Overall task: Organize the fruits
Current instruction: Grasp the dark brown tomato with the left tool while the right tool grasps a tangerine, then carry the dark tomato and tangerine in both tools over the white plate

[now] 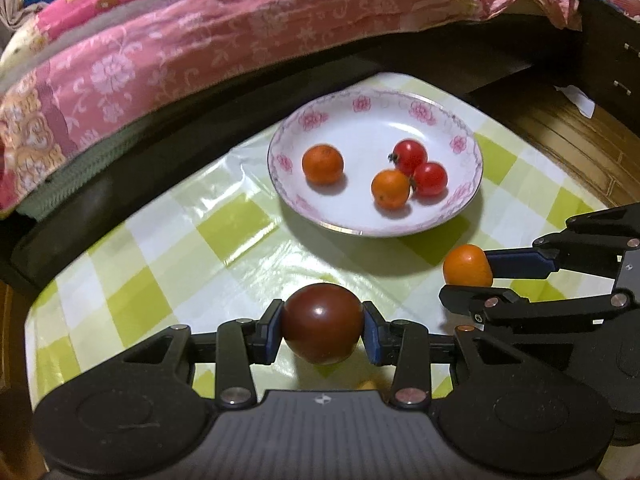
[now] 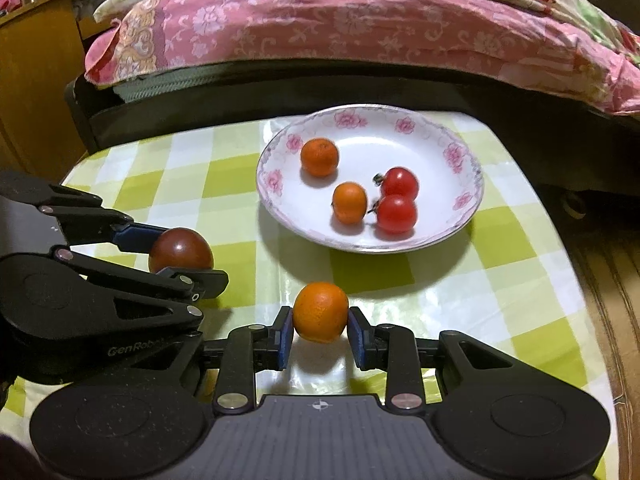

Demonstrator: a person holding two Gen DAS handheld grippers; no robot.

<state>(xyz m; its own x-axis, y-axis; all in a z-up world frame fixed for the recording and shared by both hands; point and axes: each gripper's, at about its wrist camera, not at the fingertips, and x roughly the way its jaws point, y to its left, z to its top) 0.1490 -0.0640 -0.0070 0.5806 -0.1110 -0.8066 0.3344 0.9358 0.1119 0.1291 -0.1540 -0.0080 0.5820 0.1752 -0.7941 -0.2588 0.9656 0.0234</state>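
The left gripper (image 1: 323, 326) squeezes a big dark red tomato (image 1: 323, 322) between its blue pads, just above the green checked tablecloth (image 1: 160, 240). The right gripper (image 2: 320, 330) is closed tight on a small orange fruit (image 2: 320, 312), near the front of the cloth. Behind them sits a white plate (image 1: 466, 144) with pink flowers on its rim. Two orange fruits (image 1: 323, 164) and two small red tomatoes (image 1: 410, 156) lie in it. A pink blanket (image 2: 320, 24) lies behind the table.
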